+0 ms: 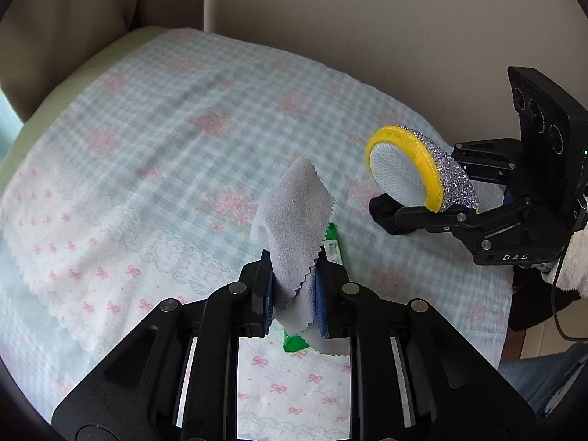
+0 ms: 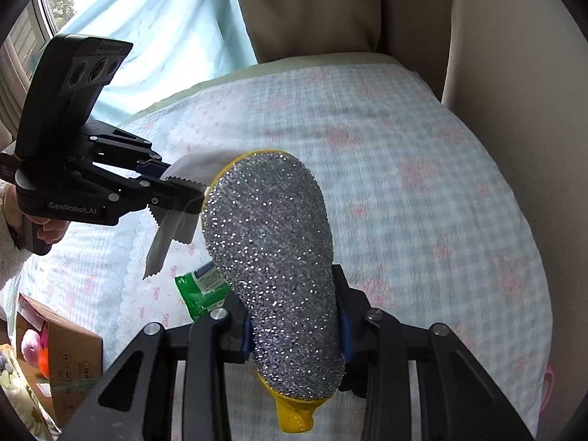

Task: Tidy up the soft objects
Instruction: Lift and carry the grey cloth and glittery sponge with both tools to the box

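Note:
My left gripper point(image 1: 293, 294) is shut on a light grey cloth with zigzag edges point(image 1: 294, 217), held above the bed; it also shows in the right wrist view point(image 2: 172, 187) with the grey cloth point(image 2: 167, 235) hanging from it. My right gripper point(image 2: 296, 330) is shut on a silver glitter scrub sponge with yellow trim point(image 2: 272, 257); in the left wrist view the right gripper point(image 1: 415, 202) holds the sponge point(image 1: 415, 169) at the right. A green wipes packet point(image 2: 202, 290) lies on the bedding below both; it also shows in the left wrist view point(image 1: 332, 242).
A checked blue blanket with pink flowers point(image 1: 176, 110) covers the seat, with a white bow-print cloth point(image 1: 92, 257) on it. Beige cushions point(image 2: 312, 7) rise behind. A cardboard box with soft toys point(image 2: 62, 352) stands at lower left. A light blue curtain point(image 2: 165, 25) hangs behind.

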Available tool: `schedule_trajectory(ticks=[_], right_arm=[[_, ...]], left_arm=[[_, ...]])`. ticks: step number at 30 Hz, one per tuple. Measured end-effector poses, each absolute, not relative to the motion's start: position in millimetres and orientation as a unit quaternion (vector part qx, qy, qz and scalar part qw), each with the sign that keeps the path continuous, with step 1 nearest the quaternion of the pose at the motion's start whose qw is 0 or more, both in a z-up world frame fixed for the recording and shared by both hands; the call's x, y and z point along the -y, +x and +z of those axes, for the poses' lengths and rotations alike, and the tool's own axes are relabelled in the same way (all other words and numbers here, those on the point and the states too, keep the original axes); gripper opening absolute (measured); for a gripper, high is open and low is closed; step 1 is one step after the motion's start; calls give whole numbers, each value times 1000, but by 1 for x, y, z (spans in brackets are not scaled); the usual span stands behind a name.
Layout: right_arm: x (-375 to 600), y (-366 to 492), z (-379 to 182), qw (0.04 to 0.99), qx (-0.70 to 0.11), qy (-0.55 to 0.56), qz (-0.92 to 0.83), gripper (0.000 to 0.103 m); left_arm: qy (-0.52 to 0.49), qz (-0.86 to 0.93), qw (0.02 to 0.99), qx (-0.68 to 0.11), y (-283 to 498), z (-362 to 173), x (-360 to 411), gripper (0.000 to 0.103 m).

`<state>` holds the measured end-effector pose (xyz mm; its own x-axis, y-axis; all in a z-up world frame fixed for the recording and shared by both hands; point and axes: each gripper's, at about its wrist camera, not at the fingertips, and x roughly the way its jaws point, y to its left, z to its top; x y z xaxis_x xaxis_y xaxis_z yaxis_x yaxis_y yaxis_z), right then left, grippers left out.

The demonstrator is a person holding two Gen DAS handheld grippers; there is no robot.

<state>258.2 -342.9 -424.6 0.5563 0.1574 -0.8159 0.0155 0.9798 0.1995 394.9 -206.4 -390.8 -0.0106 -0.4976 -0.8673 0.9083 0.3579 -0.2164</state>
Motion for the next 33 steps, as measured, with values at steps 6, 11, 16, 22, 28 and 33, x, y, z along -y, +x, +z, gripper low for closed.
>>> schedule_trajectory(ticks=[6, 11, 16, 22, 28, 33], right_arm=[[331, 246, -367, 890, -448, 78, 41, 32], [309, 231, -315, 897, -435, 70, 47, 32], [273, 211, -269, 897, -430, 76, 67, 32], [208, 188, -228, 895, -429, 70, 102, 32], [131, 166, -211, 884, -440, 79, 135, 32], [68, 151, -224, 869, -467, 75, 145, 32]], left_arm=[[190, -507, 703, -462, 376, -326, 167, 16], [173, -478, 732, -455, 349, -274, 120, 16], [139, -438, 763, -454, 315, -228, 54, 16], [99, -378, 794, -465, 263, -200, -34, 16], [36, -306, 813, -494, 215, -204, -124, 16], [-13, -258, 818, -514, 181, -223, -186, 16]])
